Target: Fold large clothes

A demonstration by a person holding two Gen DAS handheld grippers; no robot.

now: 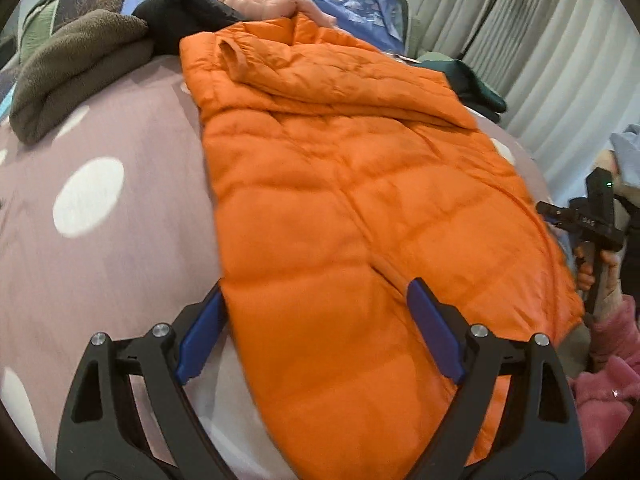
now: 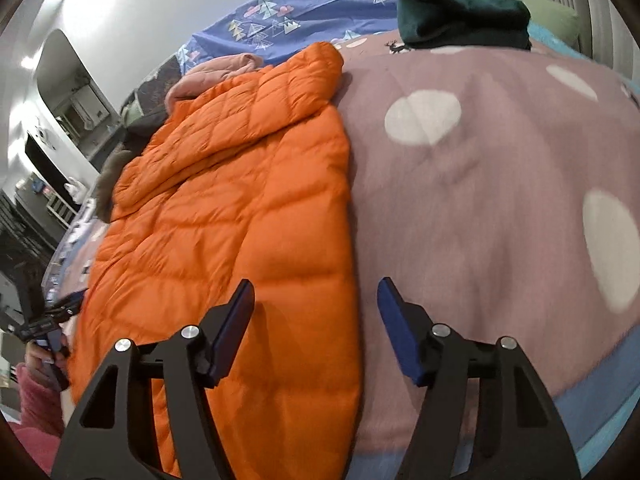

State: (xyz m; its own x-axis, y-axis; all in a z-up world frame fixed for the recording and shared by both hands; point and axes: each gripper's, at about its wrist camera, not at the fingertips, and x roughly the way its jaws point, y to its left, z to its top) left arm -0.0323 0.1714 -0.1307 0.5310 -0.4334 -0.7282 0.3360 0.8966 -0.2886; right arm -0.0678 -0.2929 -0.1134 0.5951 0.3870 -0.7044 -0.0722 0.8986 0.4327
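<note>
An orange quilted puffer jacket [image 1: 340,184] lies flat on the mauve bedspread with white dots [image 1: 100,184], a sleeve folded across its upper part. My left gripper [image 1: 316,308] hovers open over the jacket's near left corner, its left finger beyond the jacket's edge and its right finger over the jacket. In the right wrist view the jacket [image 2: 240,208] fills the left half. My right gripper [image 2: 316,292] is open astride the jacket's right edge, above the cloth. Each gripper also shows in the other's view: the right gripper [image 1: 592,232] and the left gripper [image 2: 48,320], each held by a hand in a pink sleeve.
A brown fleece [image 1: 76,68], a black garment [image 1: 184,16] and a pink quilted garment [image 1: 264,0] lie at the far side of the bed. A dark green folded garment [image 2: 460,16] sits at the far right. A blue patterned sheet [image 2: 304,12] and curtains [image 1: 552,60] lie beyond.
</note>
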